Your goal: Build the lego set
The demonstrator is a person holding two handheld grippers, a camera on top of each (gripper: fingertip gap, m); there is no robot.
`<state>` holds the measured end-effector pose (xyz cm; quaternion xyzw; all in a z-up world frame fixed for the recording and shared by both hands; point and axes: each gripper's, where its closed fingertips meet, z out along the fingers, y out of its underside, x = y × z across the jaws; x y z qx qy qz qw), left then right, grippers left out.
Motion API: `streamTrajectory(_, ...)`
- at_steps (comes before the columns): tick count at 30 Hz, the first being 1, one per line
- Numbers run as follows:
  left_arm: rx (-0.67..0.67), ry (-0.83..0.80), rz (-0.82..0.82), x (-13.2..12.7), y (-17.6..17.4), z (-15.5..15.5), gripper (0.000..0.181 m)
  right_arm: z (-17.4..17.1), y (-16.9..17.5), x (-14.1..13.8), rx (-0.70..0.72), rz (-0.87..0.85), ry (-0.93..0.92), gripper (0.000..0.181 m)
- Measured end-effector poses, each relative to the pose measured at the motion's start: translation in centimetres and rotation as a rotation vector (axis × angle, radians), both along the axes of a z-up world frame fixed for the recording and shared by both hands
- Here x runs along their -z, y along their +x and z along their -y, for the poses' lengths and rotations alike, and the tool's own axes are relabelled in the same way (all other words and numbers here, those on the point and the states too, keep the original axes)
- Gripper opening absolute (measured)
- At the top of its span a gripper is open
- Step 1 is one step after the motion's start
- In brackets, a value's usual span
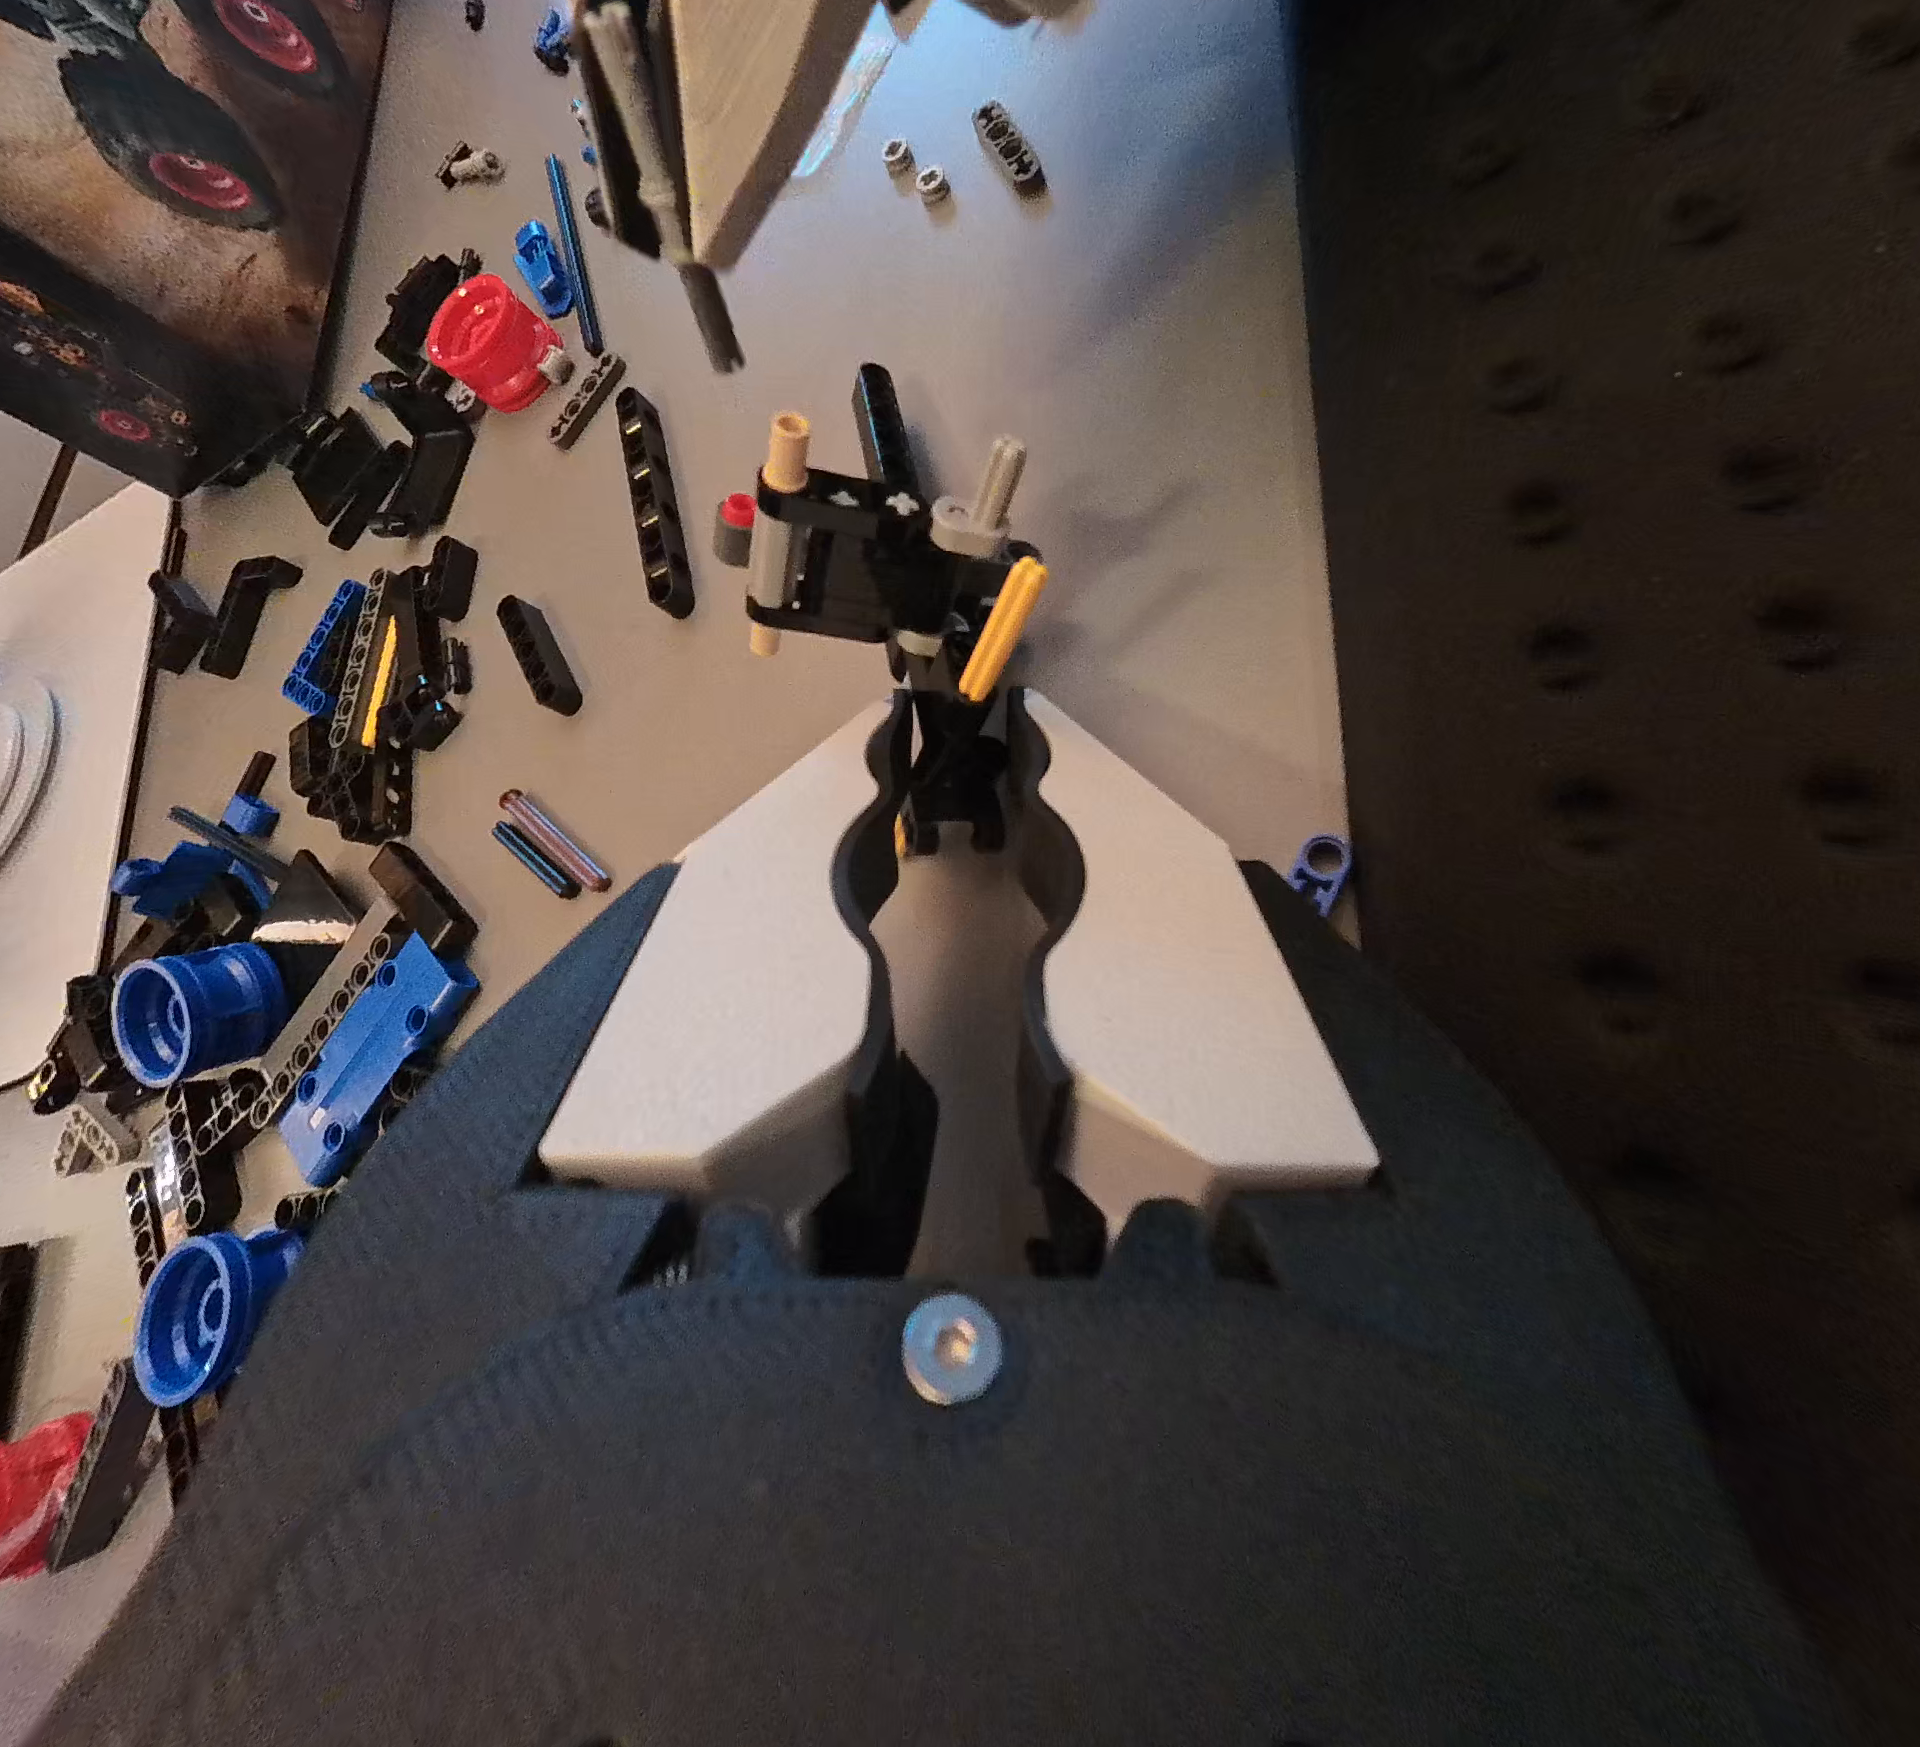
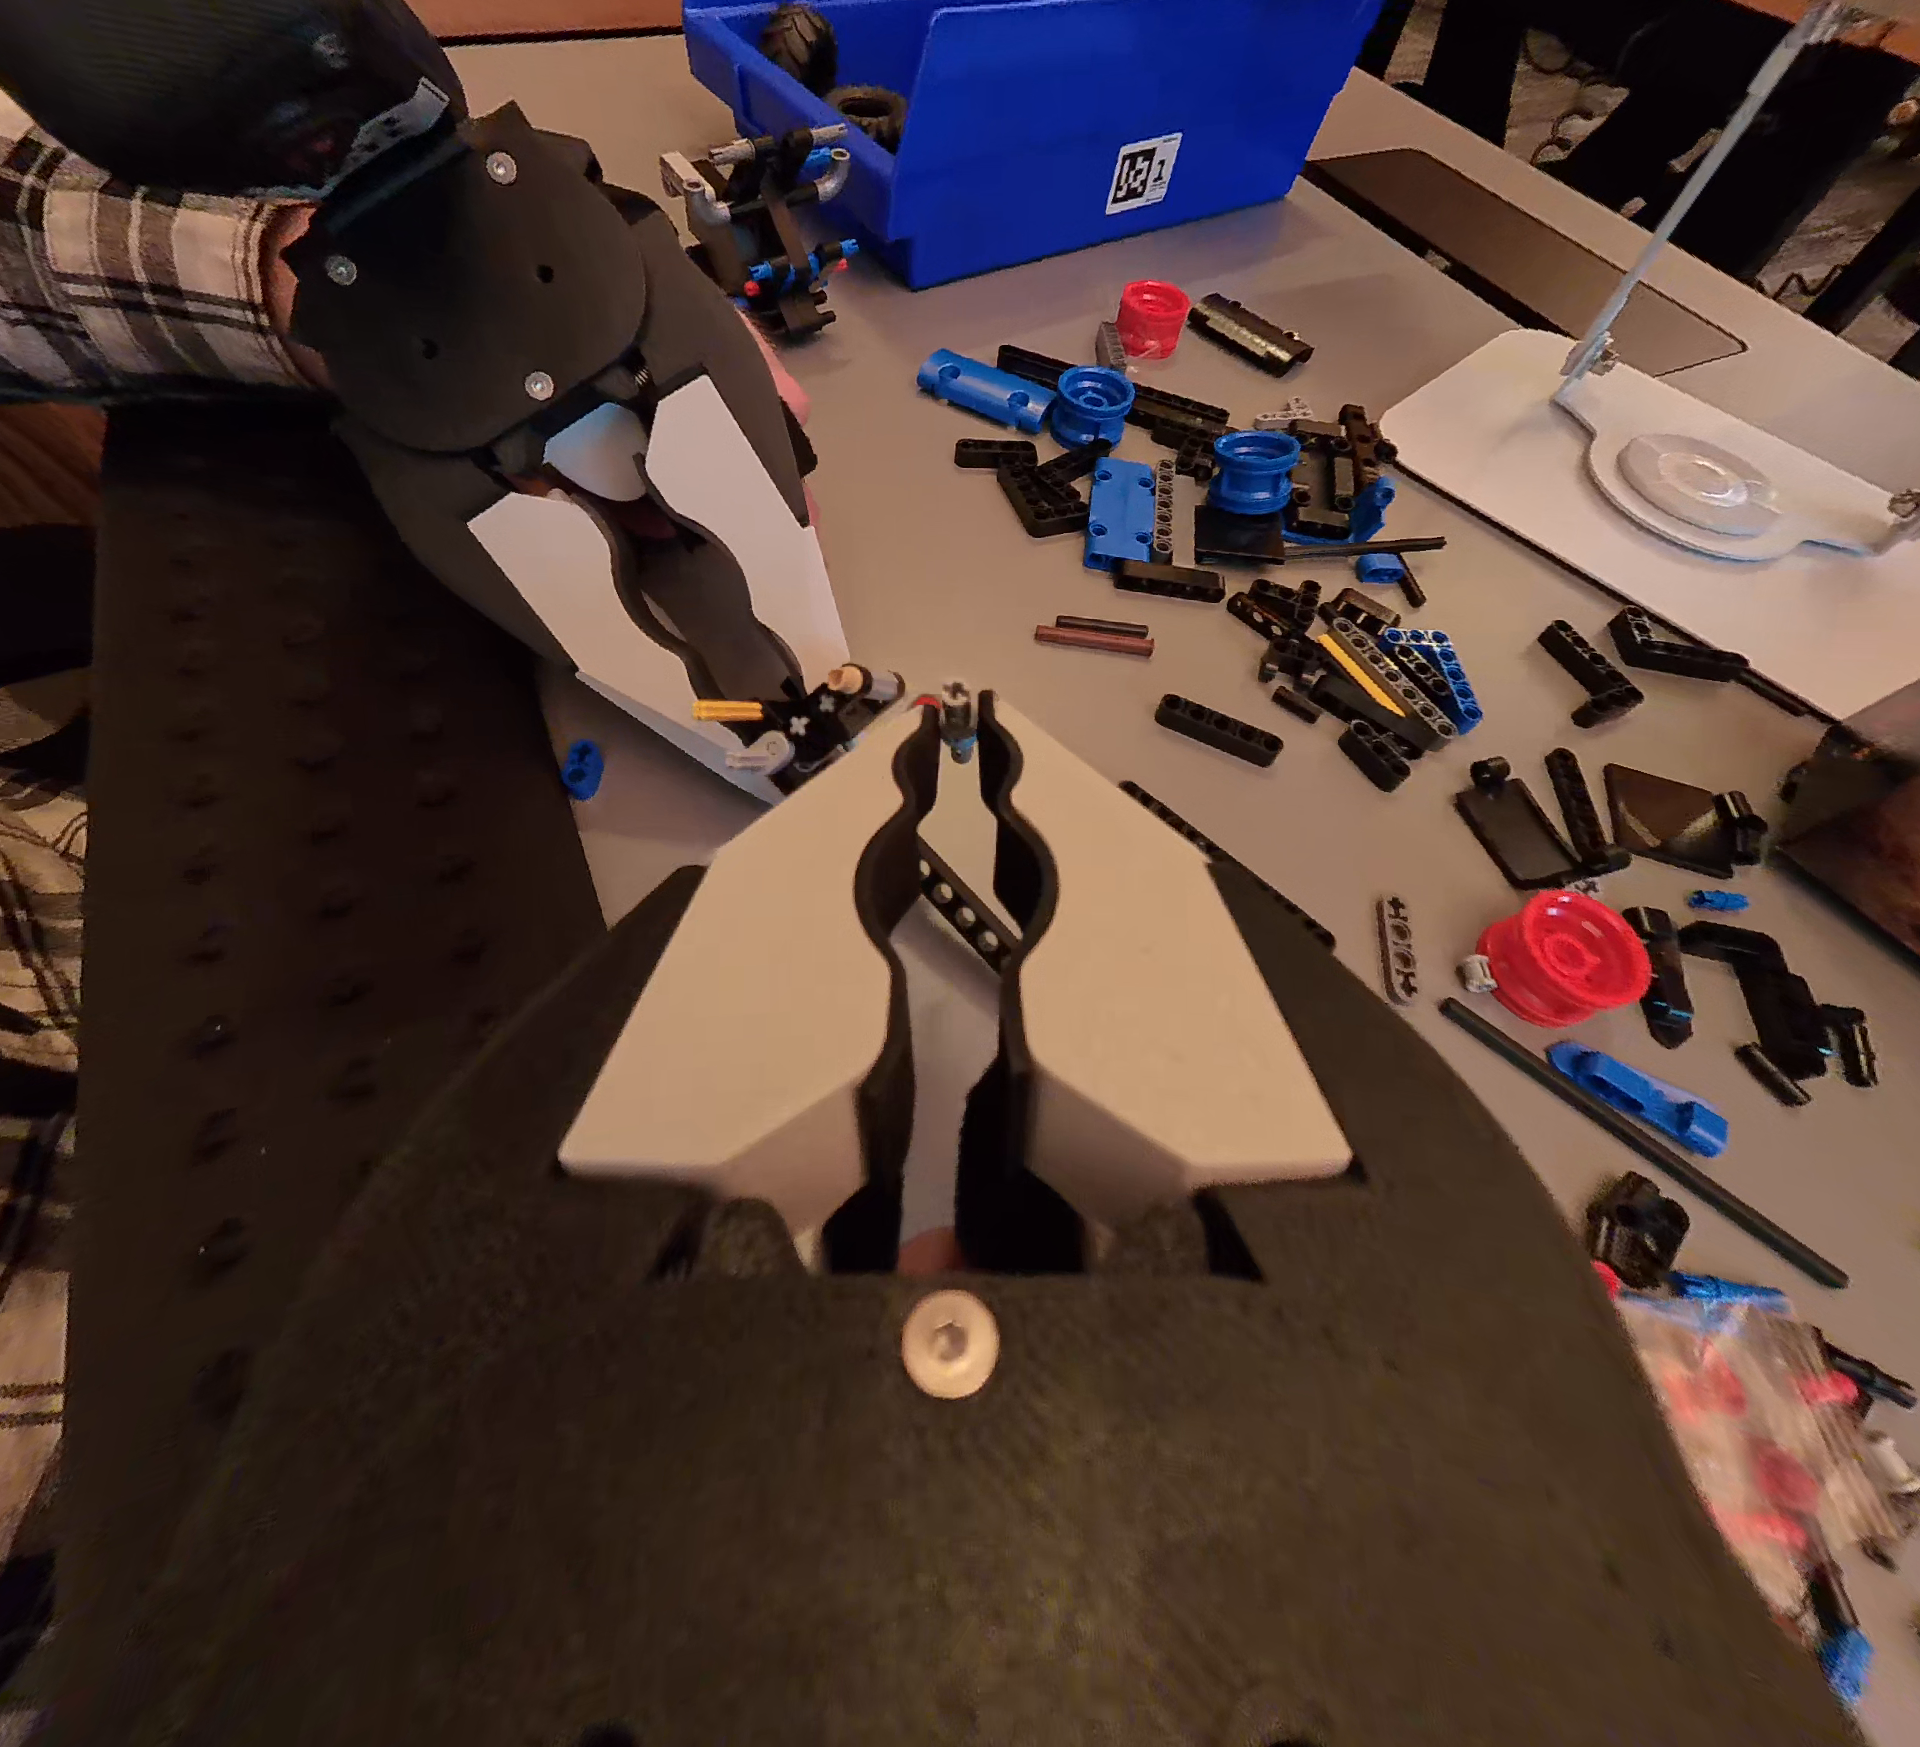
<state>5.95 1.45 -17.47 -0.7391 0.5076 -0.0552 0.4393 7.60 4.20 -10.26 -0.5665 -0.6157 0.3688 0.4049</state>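
Note:
My left gripper is shut on a small black lego assembly that carries a yellow axle, a tan pin and grey connectors. It holds the assembly just above the grey table. My right gripper is shut on a thin grey axle piece. Its tip is a short way right of the assembly, apart from it. In the left wrist view the right gripper hangs above and to the left, with the axle piece poking out below its fingers. The left gripper also shows in the right wrist view.
Loose black and blue beams, blue hubs and red hubs lie across the table on the right. A blue bin with tyres stands at the back beside a second sub-assembly. The set's box, a black mat and a parts bag border the area. My right fingertips sit around 8 cm from my left ones.

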Motion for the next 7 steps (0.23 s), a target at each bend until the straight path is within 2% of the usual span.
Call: streamTrajectory(7, 0.003, 0.007, -0.004, -0.02, 0.01, -0.02, 0.016, 0.04, 0.34, -0.15, -0.002, -0.037, -0.008, 0.006)
